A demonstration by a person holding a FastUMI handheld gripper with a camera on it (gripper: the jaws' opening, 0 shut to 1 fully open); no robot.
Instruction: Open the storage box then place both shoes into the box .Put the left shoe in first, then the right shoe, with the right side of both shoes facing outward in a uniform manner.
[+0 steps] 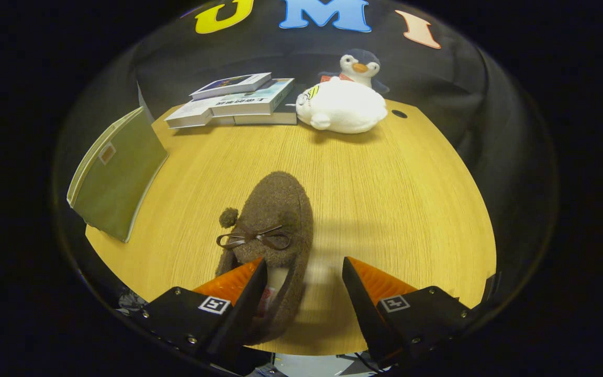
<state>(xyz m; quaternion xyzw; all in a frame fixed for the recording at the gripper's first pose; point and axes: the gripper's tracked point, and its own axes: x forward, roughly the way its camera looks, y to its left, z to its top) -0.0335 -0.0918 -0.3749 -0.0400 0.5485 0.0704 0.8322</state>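
Gripper view: gripper (304,272) fingers spread apart over the brown shoe (272,230) at the worktop's (395,183) near edge; green storage box (115,173) at the left edge.

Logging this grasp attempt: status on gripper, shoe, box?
Hand-held gripper open, one finger over the shoe's opening, the other on its far side. Shoe flat on table. Green box off beside it. Nothing in the way.
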